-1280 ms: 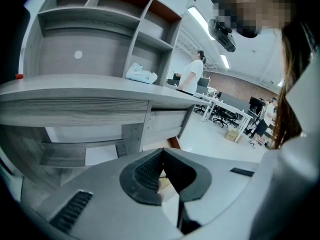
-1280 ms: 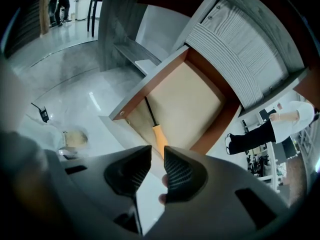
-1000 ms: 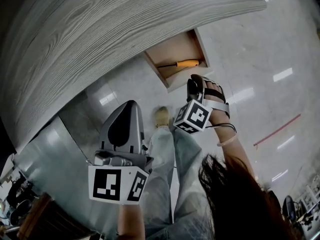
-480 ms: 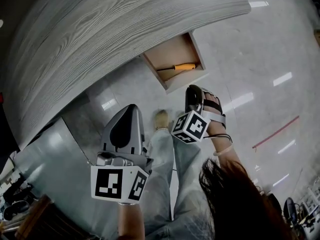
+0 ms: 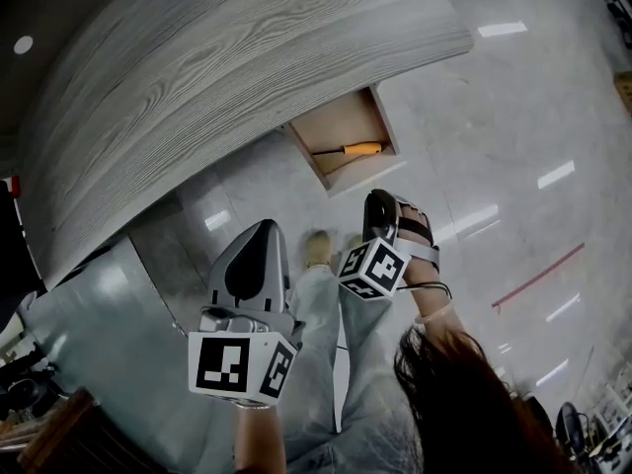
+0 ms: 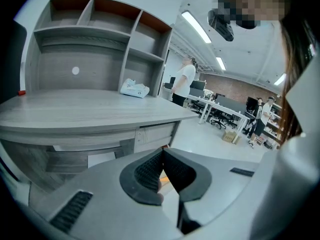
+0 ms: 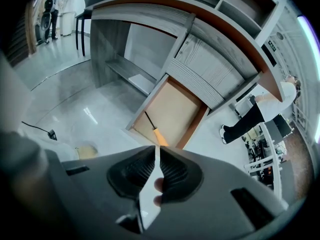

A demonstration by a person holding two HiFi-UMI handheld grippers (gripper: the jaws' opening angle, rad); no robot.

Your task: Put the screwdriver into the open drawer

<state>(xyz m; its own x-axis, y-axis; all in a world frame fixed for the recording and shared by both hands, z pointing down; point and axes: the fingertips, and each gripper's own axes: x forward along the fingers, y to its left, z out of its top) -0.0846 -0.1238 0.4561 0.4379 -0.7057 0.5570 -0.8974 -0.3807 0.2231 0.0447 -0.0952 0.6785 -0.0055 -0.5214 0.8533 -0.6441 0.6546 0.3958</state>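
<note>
Screwdriver already lies inside the open drawer, orange handle toward the right and dark shaft toward the left, close to the drawer's near edge. The drawer is pulled out from under the grey wood-grain table. The right gripper view shows the same: the tool flat on the drawer's bare wooden bottom, touched by nothing.

The right claw hangs above the floor, just near of the drawer, its jaws drawn together with nothing between them. The left claw is lower and to the left, well apart from the drawer, its jaws also pressed together and empty.

Judging by this, the placing is done. The task does not ask for the drawer to be closed, so nothing seems left.
</note>
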